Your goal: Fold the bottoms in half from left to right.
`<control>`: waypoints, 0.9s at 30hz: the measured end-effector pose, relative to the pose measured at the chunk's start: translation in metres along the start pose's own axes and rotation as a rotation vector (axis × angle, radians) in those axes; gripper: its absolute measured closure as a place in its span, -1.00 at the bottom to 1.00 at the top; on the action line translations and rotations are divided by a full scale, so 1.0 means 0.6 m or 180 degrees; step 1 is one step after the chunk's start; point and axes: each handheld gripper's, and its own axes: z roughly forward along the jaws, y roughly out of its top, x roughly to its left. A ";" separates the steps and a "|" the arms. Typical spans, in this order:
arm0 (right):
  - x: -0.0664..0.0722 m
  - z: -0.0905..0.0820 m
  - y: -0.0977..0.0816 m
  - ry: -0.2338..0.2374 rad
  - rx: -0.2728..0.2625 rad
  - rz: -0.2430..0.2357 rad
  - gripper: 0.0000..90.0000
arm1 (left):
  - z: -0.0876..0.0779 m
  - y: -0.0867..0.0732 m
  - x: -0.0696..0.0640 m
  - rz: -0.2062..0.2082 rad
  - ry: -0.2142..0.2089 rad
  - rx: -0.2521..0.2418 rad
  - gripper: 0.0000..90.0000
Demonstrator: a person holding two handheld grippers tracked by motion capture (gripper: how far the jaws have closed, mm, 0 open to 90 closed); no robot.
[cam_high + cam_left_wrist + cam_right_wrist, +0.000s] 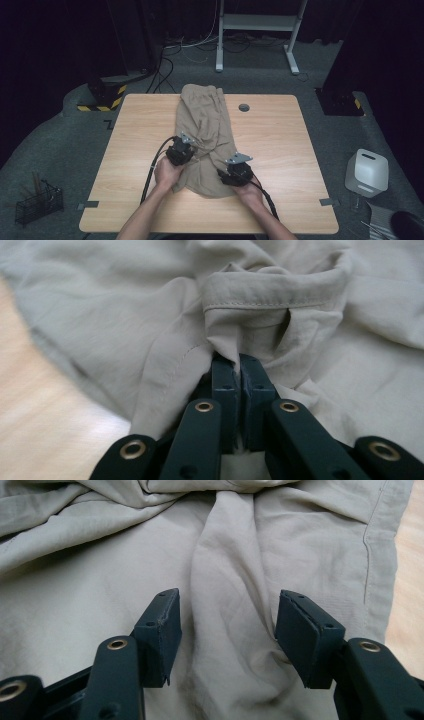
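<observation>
A beige garment [205, 130] lies crumpled lengthwise down the middle of the wooden table [280, 150]. My left gripper [181, 150] sits at the cloth's left edge, its jaws shut on a pinched fold of the beige garment [260, 325] just below a stitched hem; the left gripper [239, 371] holds the fabric between its pads. My right gripper [235, 172] rests on the near right part of the cloth. In the right gripper view the right gripper [227, 630] stands open, its pads either side of a soft ridge of the garment [220, 580] without pressing it.
A small round grommet [244, 107] is set in the table beyond the cloth. On the floor, a white box [367, 172] stands to the right and a wire basket [39, 202] to the left. A desk frame [257, 30] stands behind, with cables.
</observation>
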 end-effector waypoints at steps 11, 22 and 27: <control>-0.014 -0.011 0.012 0.0150 -0.0235 0.0329 0.09 | -0.092 0.013 -0.117 0.0516 -0.0390 -0.0485 0.92; -0.047 -0.078 -0.001 -0.0075 -0.0284 0.0385 0.09 | -0.068 -0.010 -0.181 0.0659 -0.0766 -0.0396 0.35; -0.032 -0.083 0.009 -0.0037 -0.0370 0.0308 0.08 | -0.121 -0.019 -0.146 0.0500 -0.0701 -0.0584 0.06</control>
